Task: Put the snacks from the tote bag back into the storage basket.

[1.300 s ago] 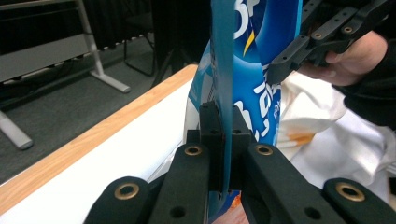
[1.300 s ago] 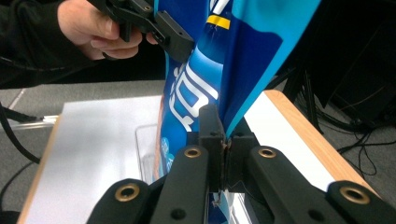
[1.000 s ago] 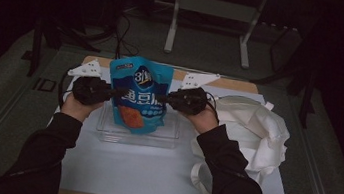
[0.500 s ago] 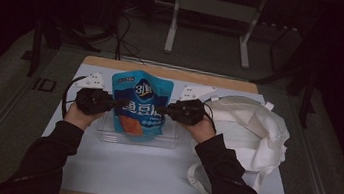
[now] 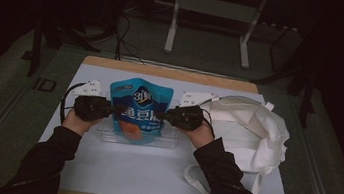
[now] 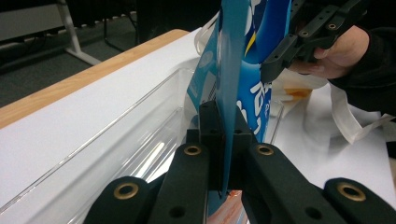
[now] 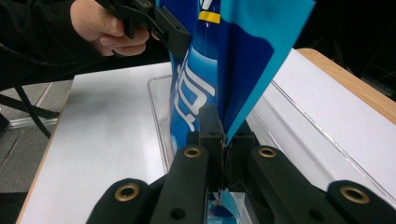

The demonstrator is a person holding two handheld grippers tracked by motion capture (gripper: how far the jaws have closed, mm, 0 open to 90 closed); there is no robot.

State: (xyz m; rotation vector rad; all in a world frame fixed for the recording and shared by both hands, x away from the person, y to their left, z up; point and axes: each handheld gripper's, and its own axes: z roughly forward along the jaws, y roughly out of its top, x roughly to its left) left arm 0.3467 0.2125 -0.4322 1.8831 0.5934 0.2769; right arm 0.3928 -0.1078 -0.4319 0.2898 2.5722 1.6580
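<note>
Looking down from the high view, the blue snack pouch (image 5: 139,110) hangs upright between the two hands, its lower end already inside the clear plastic bin (image 5: 170,142) at the middle of the white table mat (image 5: 149,175). The left gripper (image 5: 111,111) pinches the pouch's left side seam and the right gripper (image 5: 168,116) its right side seam, both clamped tight on the film. The pouch's long axis runs top to bottom, printed face toward the person, sealed top edge pointing up and away, orange base down in the bin. A white cloth tote bag (image 5: 251,130) lies just right of the bin. By my reading the carry is done and the lowering nearly so; what is left is to settle the pouch on the bin floor, let go, and draw both hands clear.

In the left gripper view, the left gripper (image 6: 224,140) has its jaws closed flat on the pouch's thin edge (image 6: 231,70), which rises straight up from them. The bin wall (image 6: 116,121) runs alongside, and the other hand's gripper (image 6: 299,42) grips the far seam.

In the right gripper view, the right gripper (image 7: 224,140) likewise bites the pouch's edge (image 7: 252,60) with no gap between the jaws, the pouch standing tall above the bin rim (image 7: 156,107); the left gripper (image 7: 154,18) holds the far side.
</note>
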